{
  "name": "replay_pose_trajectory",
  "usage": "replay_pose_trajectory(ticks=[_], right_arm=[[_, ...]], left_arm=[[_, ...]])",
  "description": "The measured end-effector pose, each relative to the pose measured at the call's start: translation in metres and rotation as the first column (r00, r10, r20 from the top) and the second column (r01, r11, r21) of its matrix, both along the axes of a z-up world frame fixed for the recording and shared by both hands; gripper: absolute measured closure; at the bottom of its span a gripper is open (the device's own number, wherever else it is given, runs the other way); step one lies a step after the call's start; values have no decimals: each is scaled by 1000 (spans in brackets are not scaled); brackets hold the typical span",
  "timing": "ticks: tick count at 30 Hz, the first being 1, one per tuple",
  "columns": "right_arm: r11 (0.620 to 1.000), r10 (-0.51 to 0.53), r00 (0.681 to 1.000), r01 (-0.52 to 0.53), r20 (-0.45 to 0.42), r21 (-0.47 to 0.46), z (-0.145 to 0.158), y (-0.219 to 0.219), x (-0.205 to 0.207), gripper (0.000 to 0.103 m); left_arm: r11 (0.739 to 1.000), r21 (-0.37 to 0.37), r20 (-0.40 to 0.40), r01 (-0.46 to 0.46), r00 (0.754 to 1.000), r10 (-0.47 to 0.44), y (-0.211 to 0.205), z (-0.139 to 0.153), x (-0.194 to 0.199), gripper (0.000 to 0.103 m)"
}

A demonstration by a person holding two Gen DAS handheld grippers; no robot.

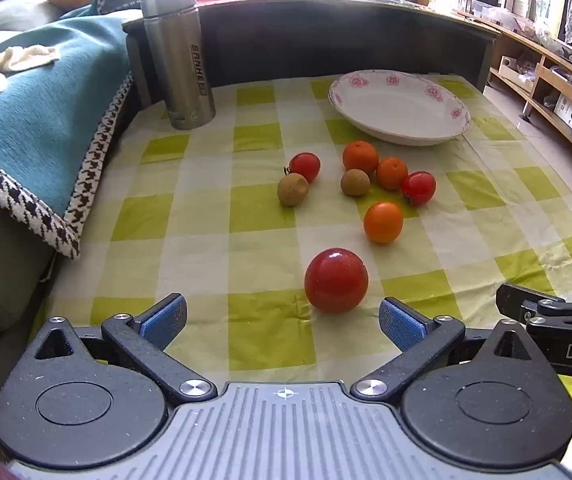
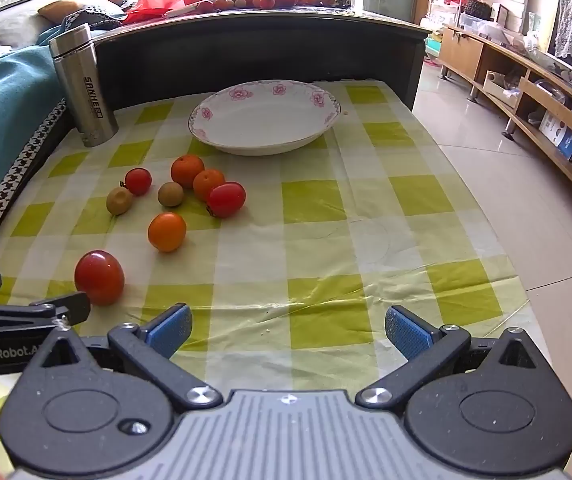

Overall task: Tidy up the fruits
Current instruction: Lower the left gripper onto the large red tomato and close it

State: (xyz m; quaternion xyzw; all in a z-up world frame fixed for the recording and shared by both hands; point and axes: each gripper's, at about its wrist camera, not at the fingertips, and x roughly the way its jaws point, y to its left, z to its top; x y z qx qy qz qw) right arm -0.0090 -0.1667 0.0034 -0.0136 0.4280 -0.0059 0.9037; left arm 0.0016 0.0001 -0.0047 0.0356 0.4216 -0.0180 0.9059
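Checked green-and-white tablecloth (image 2: 326,200) covers table. Empty floral plate (image 2: 263,118) near far edge. Steel flask (image 2: 85,88) at far left corner. Eight small fruits mid-table; nearest red tomato (image 1: 336,286) just ahead of left gripper (image 1: 281,320), spread wide, empty. Right gripper (image 2: 288,330) equally wide, empty.

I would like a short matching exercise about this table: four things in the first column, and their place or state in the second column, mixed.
Things
1. plate
2. steel flask
3. nearest red tomato
4. right gripper

Place or state
a. open, nothing between its fingers
b. just ahead of the open left gripper
c. empty, behind the fruits
d. upright, at the table's far left

Pairs: 1-c, 2-d, 3-b, 4-a
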Motion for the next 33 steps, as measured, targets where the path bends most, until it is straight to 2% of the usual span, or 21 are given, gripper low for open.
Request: replay_pose_trajectory(ticks=[26,33], right_arm=[[1000,11,1000,-11,-17,10,-6,-2,-1,0],[1000,17,999,-16,-28,17,-6,-2,4,0]], left_arm=[[1000,-20,-7,13,1000,-13,2,-1,1,0],[999,-6,11,36,999,-36,-1,-2,2,0]])
